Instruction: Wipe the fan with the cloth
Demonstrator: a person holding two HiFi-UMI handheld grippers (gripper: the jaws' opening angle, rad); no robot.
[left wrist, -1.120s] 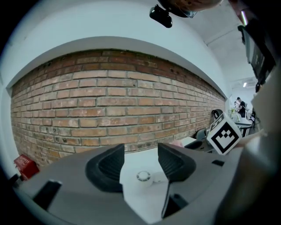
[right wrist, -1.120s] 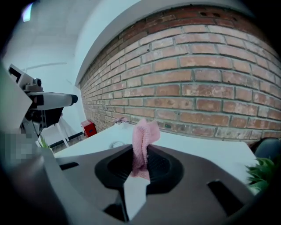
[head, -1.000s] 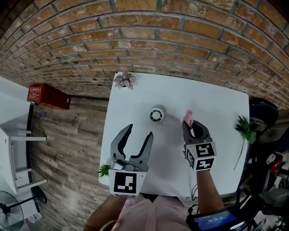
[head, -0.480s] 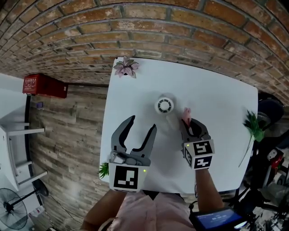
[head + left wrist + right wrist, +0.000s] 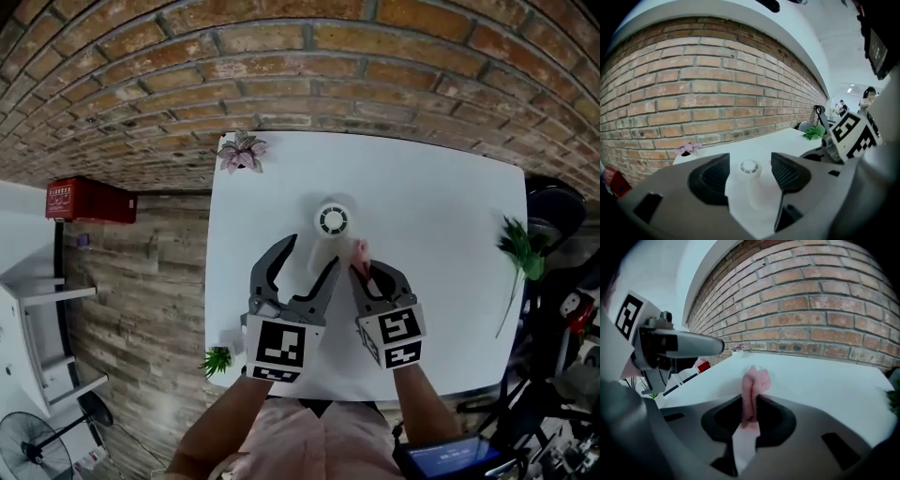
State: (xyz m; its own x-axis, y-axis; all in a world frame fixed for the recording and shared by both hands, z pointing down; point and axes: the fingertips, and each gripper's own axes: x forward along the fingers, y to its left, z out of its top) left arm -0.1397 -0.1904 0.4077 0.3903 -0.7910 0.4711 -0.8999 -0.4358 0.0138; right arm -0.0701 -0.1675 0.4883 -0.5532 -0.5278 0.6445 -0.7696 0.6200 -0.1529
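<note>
The small white round fan (image 5: pixel 333 221) stands upright near the middle of the white table (image 5: pixel 441 216). My left gripper (image 5: pixel 309 255) sits just short of it, its jaws opening and nothing between the pads. In the left gripper view the fan (image 5: pixel 749 167) lines up with the gap of that gripper (image 5: pixel 750 174), untouched. My right gripper (image 5: pixel 366 265) is shut on a pink cloth (image 5: pixel 359 249), which sticks out just right of the fan's base. In the right gripper view the cloth (image 5: pixel 752 390) stands bunched between the jaws of that gripper (image 5: pixel 750 414).
A pink potted plant (image 5: pixel 242 150) sits at the table's far left corner. A green sprig (image 5: pixel 518 248) lies at the right edge, a small green plant (image 5: pixel 217 359) at the near left corner. The brick wall runs behind the table; a red box (image 5: pixel 89 200) lies left.
Both grippers have closed in on the fan: the left one moved right and forward with its jaws spread wider, and the right one carried the cloth leftward to the fan's side.
</note>
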